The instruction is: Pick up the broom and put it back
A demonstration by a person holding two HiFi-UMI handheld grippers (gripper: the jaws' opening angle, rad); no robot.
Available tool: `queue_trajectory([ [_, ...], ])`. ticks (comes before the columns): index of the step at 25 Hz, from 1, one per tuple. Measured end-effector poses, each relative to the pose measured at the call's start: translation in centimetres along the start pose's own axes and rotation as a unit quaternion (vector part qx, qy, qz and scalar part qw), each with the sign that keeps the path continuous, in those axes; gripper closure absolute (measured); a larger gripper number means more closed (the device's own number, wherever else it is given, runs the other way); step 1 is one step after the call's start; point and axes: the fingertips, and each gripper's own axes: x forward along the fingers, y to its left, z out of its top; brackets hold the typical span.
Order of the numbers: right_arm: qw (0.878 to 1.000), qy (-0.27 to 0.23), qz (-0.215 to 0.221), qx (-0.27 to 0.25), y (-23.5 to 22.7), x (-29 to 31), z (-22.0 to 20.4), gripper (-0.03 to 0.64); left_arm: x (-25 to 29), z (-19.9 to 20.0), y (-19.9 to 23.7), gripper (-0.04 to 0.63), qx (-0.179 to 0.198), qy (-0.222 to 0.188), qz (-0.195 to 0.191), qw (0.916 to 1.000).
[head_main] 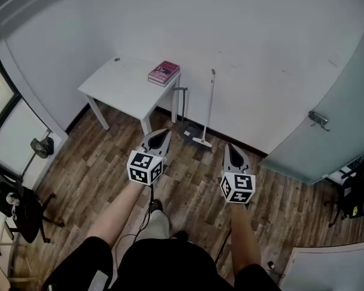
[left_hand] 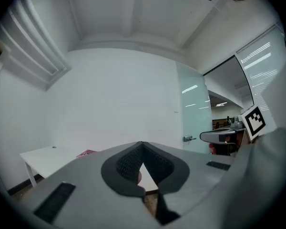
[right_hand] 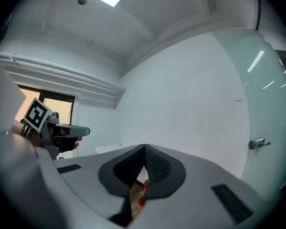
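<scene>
The broom (head_main: 209,107) stands upright against the white wall, its pale handle leaning on the wall and its head (head_main: 201,142) on the wood floor. A dark dustpan (head_main: 190,130) with an upright handle stands just left of it. My left gripper (head_main: 164,131) is held level a little short of the dustpan, shut and holding nothing; in its own view the left gripper (left_hand: 142,144) has its jaw tips meeting. My right gripper (head_main: 230,147) hangs to the right of the broom head, also shut and holding nothing, as the right gripper (right_hand: 144,148) shows in its own view.
A white table (head_main: 118,83) with a maroon book (head_main: 164,73) on it stands against the wall at the left. A frosted glass door (head_main: 333,138) with a metal handle (head_main: 318,120) closes off the right. An office chair (head_main: 21,208) stands at the far left.
</scene>
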Motion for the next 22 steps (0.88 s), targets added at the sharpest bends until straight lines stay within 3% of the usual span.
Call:
queue_trajectory([
  [8, 1.000, 0.003, 0.002, 0.002, 1.1, 1.8, -0.5, 0.598, 0.8, -0.6, 2.1, 0.578, -0.001, 0.004, -0.005, 1.0000],
  [22, 1.000, 0.015, -0.010, -0.008, 3.5, 11.7, -0.3, 0.598, 6.2, -1.8, 11.8, 0.578, -0.017, 0.013, -0.022, 0.9995],
])
